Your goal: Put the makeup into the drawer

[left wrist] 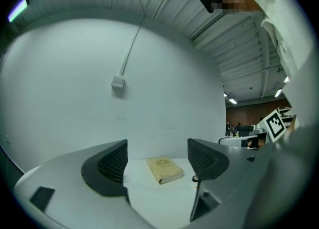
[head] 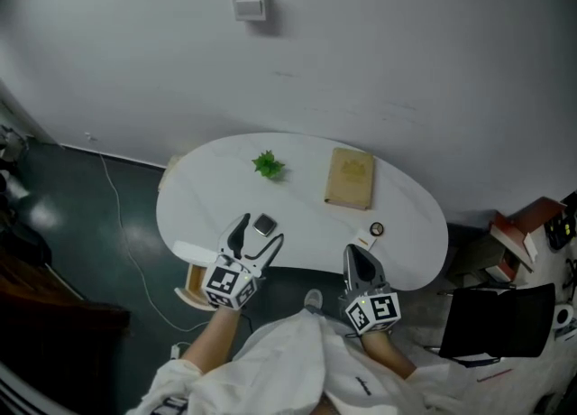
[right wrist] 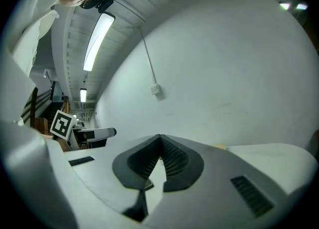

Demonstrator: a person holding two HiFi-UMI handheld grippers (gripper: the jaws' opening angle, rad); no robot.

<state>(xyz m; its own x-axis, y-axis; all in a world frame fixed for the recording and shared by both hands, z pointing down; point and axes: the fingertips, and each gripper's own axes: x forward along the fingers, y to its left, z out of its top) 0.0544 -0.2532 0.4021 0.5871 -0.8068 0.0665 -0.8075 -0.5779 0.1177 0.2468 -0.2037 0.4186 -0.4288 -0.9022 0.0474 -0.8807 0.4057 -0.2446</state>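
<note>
A small grey square makeup compact point(head: 264, 224) lies on the white oval table point(head: 406, 224) near its front left edge. Seen from the head view, it sits between the spread fingertips of my left gripper point(head: 261, 231). The left gripper view does not show it. There my left gripper point(left wrist: 157, 146) stands open and tilted up toward the wall. A small round makeup case point(head: 376, 229) rests near the front right; it is a dark spot point(left wrist: 195, 178) in the left gripper view. Just in front of it, my right gripper point(head: 359, 258) point(right wrist: 159, 141) is shut with nothing in it. A light wooden drawer point(head: 191, 289) is pulled out under the table's front left.
A tan book point(head: 350, 178) point(left wrist: 164, 169) lies at the table's back right. A small green plant point(head: 268, 165) stands at the back middle. The white wall point(head: 379, 52) runs close behind. A cable point(head: 126, 242) trails on the floor at left, and boxes point(head: 527, 224) stand at right.
</note>
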